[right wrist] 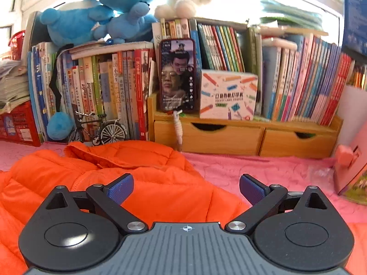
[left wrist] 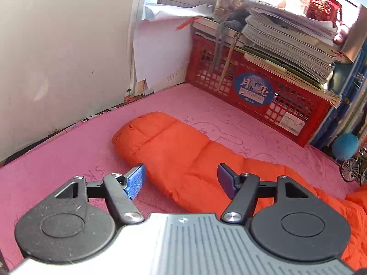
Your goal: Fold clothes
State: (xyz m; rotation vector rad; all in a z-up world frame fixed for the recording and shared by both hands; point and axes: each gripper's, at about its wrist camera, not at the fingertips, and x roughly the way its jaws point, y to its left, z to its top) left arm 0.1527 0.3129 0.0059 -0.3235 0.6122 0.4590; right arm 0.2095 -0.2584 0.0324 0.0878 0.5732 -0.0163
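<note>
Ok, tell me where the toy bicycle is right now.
In the right wrist view the toy bicycle stands left of centre, against the row of books, just behind the orange jacket and beside a blue pom-pom.

I see a pale wall (left wrist: 57, 45), a pink mat (left wrist: 68, 142), a red crate (left wrist: 252, 84), packed bookshelf (right wrist: 229, 68), bright window light.

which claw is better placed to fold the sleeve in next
Left, probably. The left claw is open right over the orange jacket's outstretched sleeve on the pink mat. The right claw, also open, faces the jacket's body and collar, with no sleeve in its view.
</note>
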